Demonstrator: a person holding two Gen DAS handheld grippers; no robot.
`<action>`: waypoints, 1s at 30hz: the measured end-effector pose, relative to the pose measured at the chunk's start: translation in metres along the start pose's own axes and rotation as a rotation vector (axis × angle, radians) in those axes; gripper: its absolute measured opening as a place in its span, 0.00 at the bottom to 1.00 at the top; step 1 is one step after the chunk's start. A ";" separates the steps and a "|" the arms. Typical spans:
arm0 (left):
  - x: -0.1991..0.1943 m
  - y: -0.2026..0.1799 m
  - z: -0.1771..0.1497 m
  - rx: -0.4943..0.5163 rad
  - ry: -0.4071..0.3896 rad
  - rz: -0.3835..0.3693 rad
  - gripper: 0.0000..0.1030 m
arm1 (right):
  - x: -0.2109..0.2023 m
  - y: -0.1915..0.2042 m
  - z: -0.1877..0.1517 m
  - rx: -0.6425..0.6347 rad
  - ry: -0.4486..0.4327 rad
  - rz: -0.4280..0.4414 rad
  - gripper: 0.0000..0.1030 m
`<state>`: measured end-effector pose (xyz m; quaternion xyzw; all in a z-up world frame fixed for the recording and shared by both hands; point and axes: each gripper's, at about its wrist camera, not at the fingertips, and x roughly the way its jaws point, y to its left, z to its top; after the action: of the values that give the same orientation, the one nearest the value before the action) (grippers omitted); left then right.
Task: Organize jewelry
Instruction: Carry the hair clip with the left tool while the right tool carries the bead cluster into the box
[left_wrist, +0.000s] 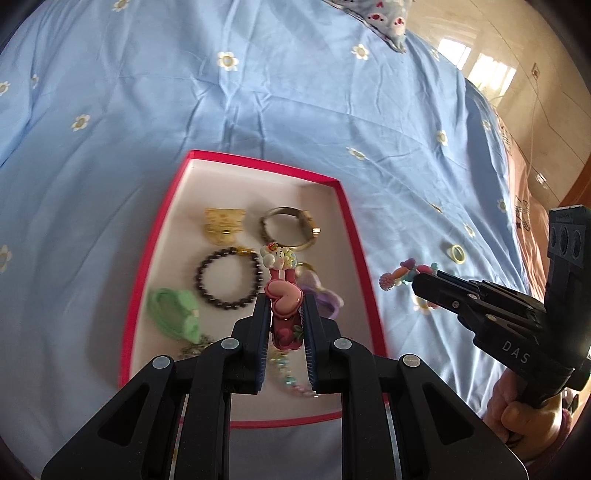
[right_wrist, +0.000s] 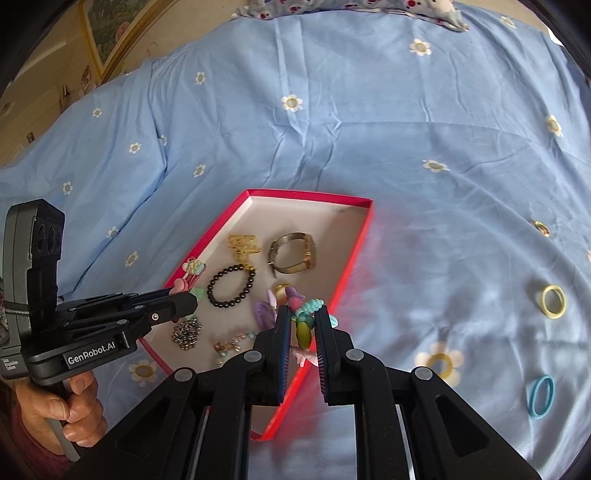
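The left gripper is clamped on a pink hair clip above the red box, the right gripper on a bead bracelet at the box's 4 o'clock edge; both look light, the clip rigid and best pinched mid-body, the bracelet floppy.

Left tongs clamp pink hair clip (above box).

Bright, even daylight in both views. Sunlit glare on the glossy floor at upper right of the left wrist view. Strong fisheye bending, dark vignette at the corners. Slight motion blur along the red box rim; soft shadows on the bedsheet.
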<state>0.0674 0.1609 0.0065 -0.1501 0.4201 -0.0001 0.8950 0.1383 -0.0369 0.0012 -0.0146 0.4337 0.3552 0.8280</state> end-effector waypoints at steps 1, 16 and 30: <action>-0.001 0.004 0.000 -0.005 -0.001 0.005 0.15 | 0.002 0.002 0.001 -0.002 0.002 0.004 0.12; 0.005 0.033 -0.003 -0.027 0.019 0.041 0.15 | 0.025 0.023 0.003 -0.025 0.033 0.023 0.12; 0.034 0.044 0.000 -0.016 0.070 0.079 0.15 | 0.062 0.021 -0.001 -0.005 0.084 0.019 0.12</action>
<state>0.0833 0.1985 -0.0308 -0.1403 0.4568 0.0332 0.8778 0.1479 0.0144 -0.0382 -0.0272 0.4674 0.3633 0.8055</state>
